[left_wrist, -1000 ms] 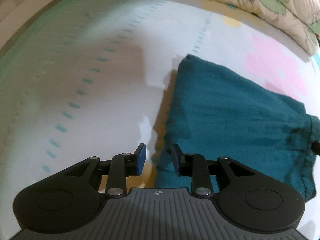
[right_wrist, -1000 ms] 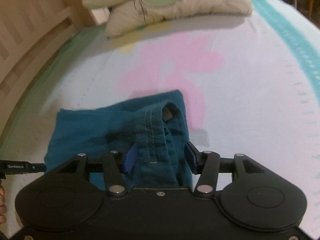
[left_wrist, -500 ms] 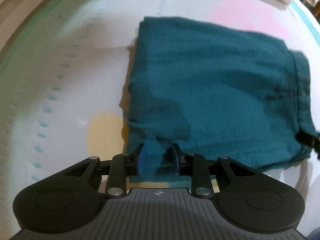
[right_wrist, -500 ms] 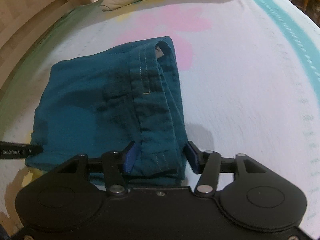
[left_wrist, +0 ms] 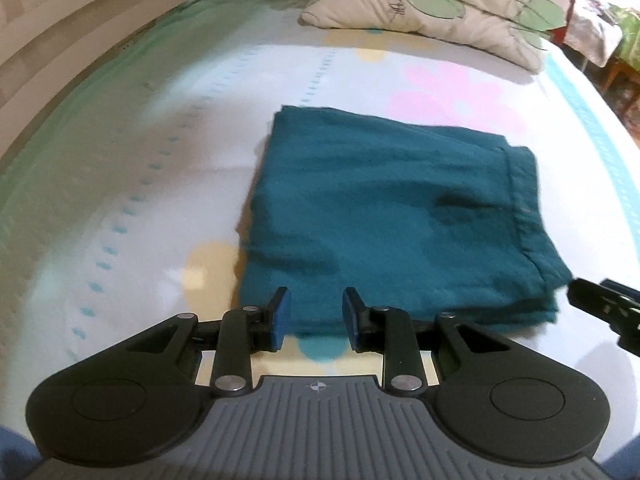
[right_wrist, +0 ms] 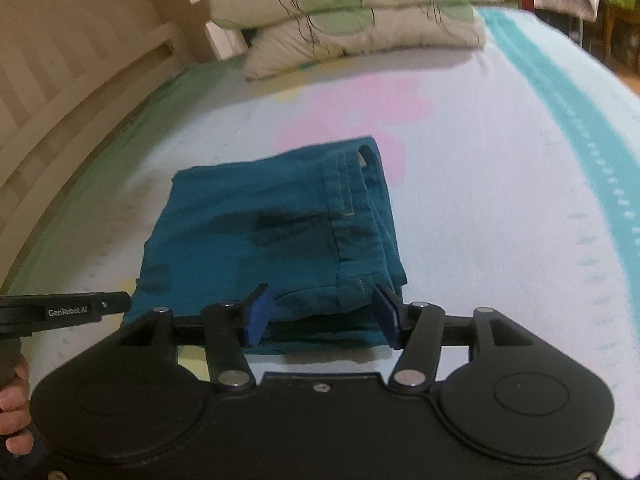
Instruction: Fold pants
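Left wrist view: the pants (left_wrist: pixel 392 208), a teal woven cloth with soft creases, are lying folded into a thick, roughly square stack on the bed (left_wrist: pixel 132 184). The sheet is pale and smooth, printed with pink and yellow flowers and dotted teal lines. Two puffy leaf-print pillows (left_wrist: pixel 432 4) are sitting at the far end, beside a slatted wooden frame (left_wrist: pixel 68 36). The left gripper (left_wrist: pixel 315 314) is tilting steeply down over the near edge of the stack, its blue-padded jaws standing apart with nothing pinched between them; the cloth edge is lying just beyond the tips. A black part of the right gripper (left_wrist: pixel 604 304) is poking in at the right, just beside the stack's near corner.

Right wrist view: the stitched waistband with a belt loop is running along the stack's right side (right_wrist: pixel 276 240), layers showing at the near edge. The right gripper (right_wrist: pixel 322 316) is angling down at that near right corner, its jaws opening, straddling the waistband end without pressing it. At the left, the left gripper's black body (right_wrist: pixel 68 310) is hovering by the stack's near left corner, a hand (right_wrist: pixel 14 404) wrapping its grip.
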